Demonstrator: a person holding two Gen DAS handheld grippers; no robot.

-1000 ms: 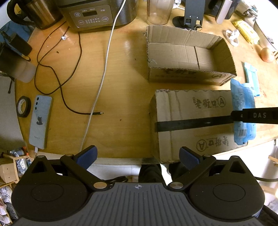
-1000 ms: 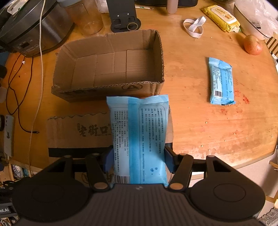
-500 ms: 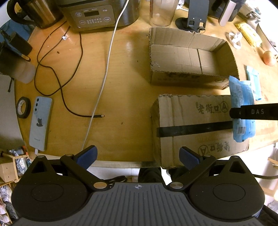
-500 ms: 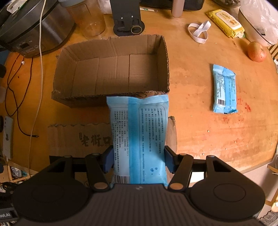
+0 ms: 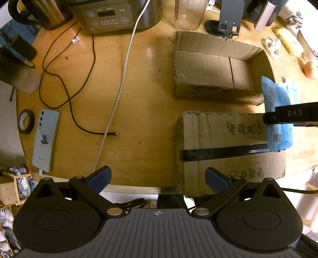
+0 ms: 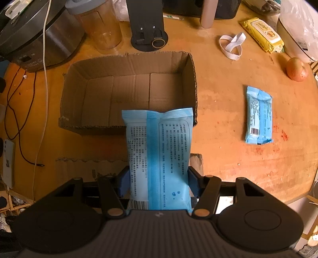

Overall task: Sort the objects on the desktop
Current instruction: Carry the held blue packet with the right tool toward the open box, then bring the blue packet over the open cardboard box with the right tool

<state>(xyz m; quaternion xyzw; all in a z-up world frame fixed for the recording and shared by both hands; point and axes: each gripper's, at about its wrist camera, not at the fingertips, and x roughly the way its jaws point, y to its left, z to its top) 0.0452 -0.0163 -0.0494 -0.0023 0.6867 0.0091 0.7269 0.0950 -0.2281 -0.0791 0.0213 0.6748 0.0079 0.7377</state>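
Observation:
My right gripper point(image 6: 158, 183) is shut on a light blue wipes packet point(image 6: 159, 156), held above the table with its far end over the near wall of the open cardboard box point(image 6: 127, 99). In the left wrist view the same packet point(image 5: 278, 115) hangs from the right gripper's finger point(image 5: 292, 116) at the right edge, over the closed carton point(image 5: 224, 150). The open box point(image 5: 218, 65) lies behind it. A second blue packet point(image 6: 258, 115) lies flat on the table to the right. My left gripper point(image 5: 158, 177) stands open over the table's front edge, holding nothing.
A phone point(image 5: 45, 139), tape roll point(image 5: 25, 121) and black cable point(image 5: 65, 91) lie at the left; a white cable point(image 5: 123, 79) runs to the cooker point(image 5: 113, 15). Behind the box stand a clear jar point(image 6: 99, 27) and black stand point(image 6: 148, 25). Yellow wipes pack point(image 6: 262, 33), white band point(image 6: 232, 46) and fruit point(image 6: 297, 69) sit far right.
The right gripper has carried the blue packet away from the table's front edge, so its far end now overlaps the open box's near wall. The left gripper has stayed open.

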